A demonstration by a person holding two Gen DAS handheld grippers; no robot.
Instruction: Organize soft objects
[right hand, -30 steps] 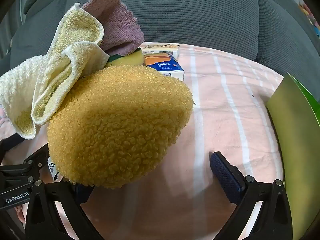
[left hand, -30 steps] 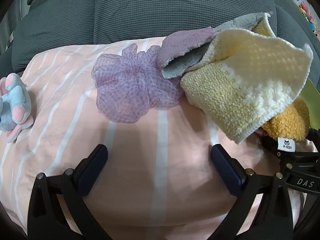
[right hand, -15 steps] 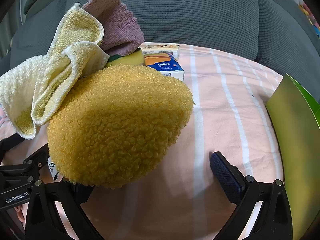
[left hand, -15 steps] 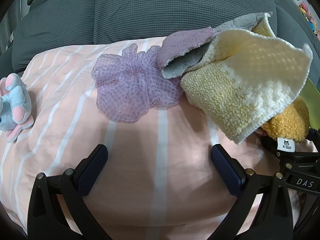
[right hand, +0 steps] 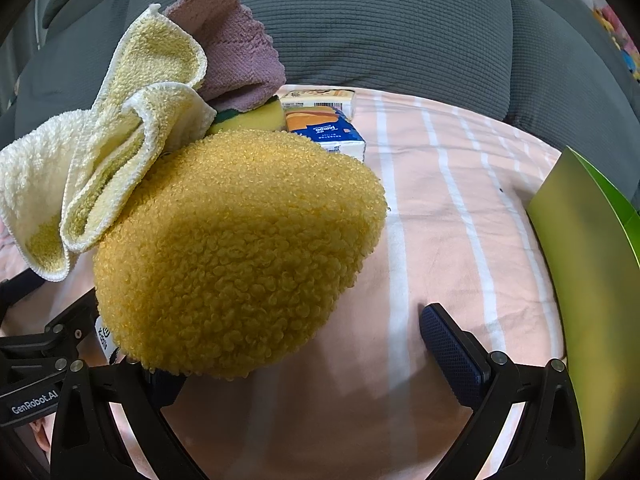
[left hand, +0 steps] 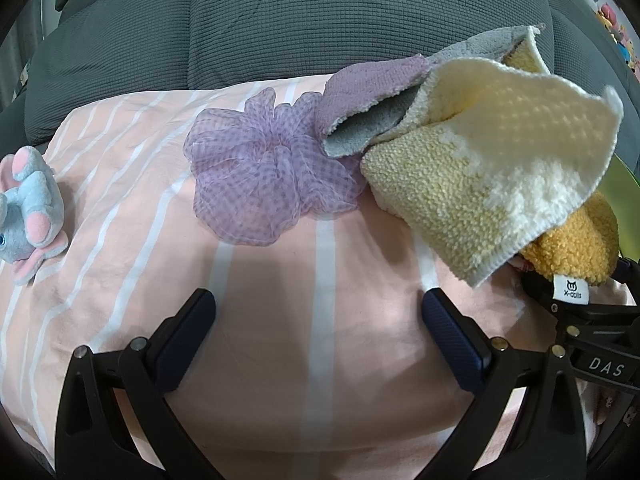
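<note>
A purple gauze scrunchie (left hand: pixel 264 176) lies on the pink striped sheet (left hand: pixel 320 344), ahead of my open, empty left gripper (left hand: pixel 318 312). To its right, a yellow-and-cream towel (left hand: pixel 492 184) and a mauve-grey cloth (left hand: pixel 372 96) are piled over a fuzzy orange plush (left hand: pixel 576 240). In the right wrist view the orange plush (right hand: pixel 240 256) fills the left side and hides the left finger of my open right gripper (right hand: pixel 304 340). The yellow towel (right hand: pixel 104 168) and mauve cloth (right hand: pixel 232 56) lie behind it.
A small blue-and-pink plush elephant (left hand: pixel 28 208) lies at the far left. A yellow-green sponge (right hand: pixel 252 116) and two tissue packs (right hand: pixel 328 128) sit behind the plush. A green box wall (right hand: pixel 592 280) stands at the right. Grey sofa cushions (right hand: pixel 380 20) rise behind.
</note>
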